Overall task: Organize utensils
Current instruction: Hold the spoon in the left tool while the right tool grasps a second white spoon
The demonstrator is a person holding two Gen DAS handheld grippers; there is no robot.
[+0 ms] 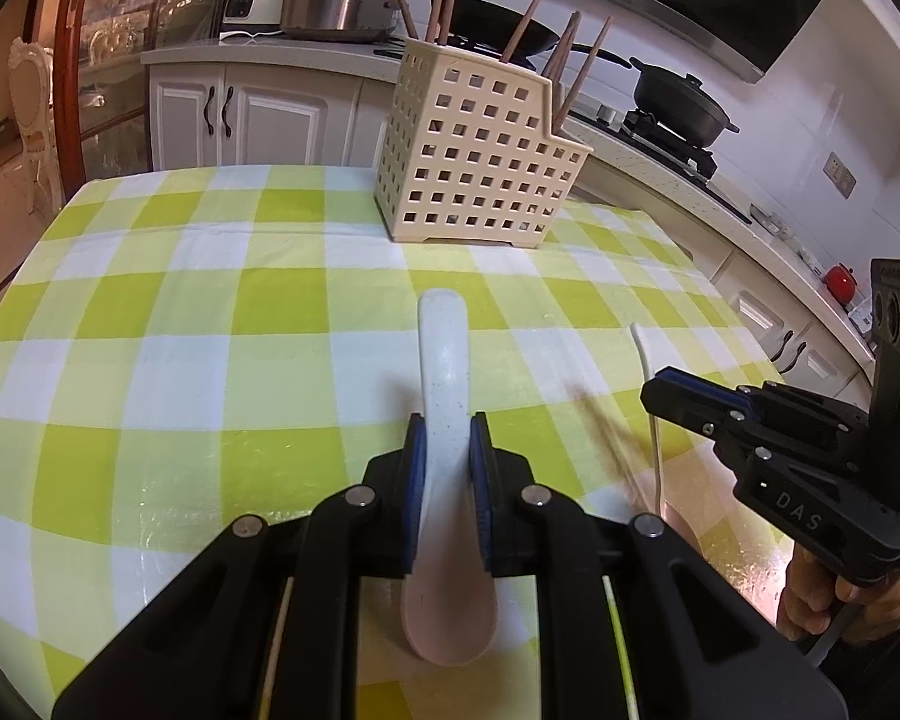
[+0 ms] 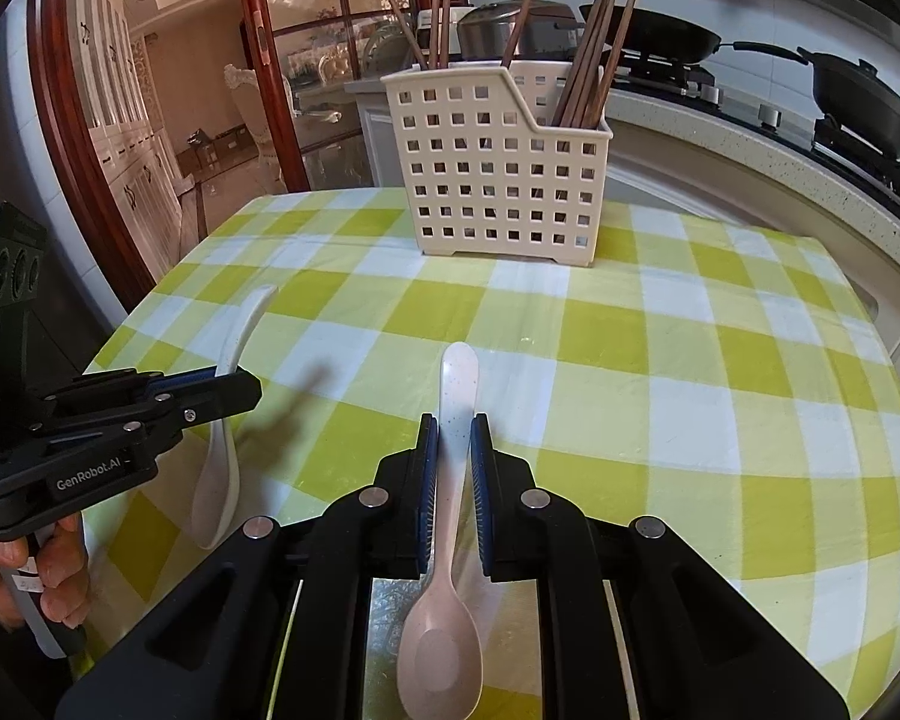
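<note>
Left hand-held gripper (image 1: 445, 420): blue-padded fingers closed against the handle of a white spoon (image 1: 444, 354). Handle runs forward past the fingertips; bowl lies back between the linkage arms, nearest the camera. The right wrist view shows this spoon (image 2: 225, 420) from the side, its bowl low and its handle rising ahead of the fingers.

Right hand-held gripper (image 2: 455, 420): fingers clamped on the handle of a pinkish-white spoon (image 2: 459, 384). Handle tip projects ahead of the fingertips; bowl sits behind them, open side up. In the left wrist view only a thin edge of this spoon (image 1: 648, 384) shows beside that gripper (image 1: 666, 390).

Utensil basket (image 2: 498, 162): cream, perforated walls, upright on the tabletop well ahead of both grippers, roughly straight in front of the right one and ahead and slightly right of the left one. Wooden chopsticks (image 2: 594, 54) stand inside, clustered at the lower-walled end, with a few more at the taller end.

Tabletop (image 2: 690, 360): covered in a green-and-white checked cloth, lying beneath both grippers.

Background beyond the basket: rice cooker (image 1: 342, 6), lidded black pot (image 2: 858, 102) on a stove.
</note>
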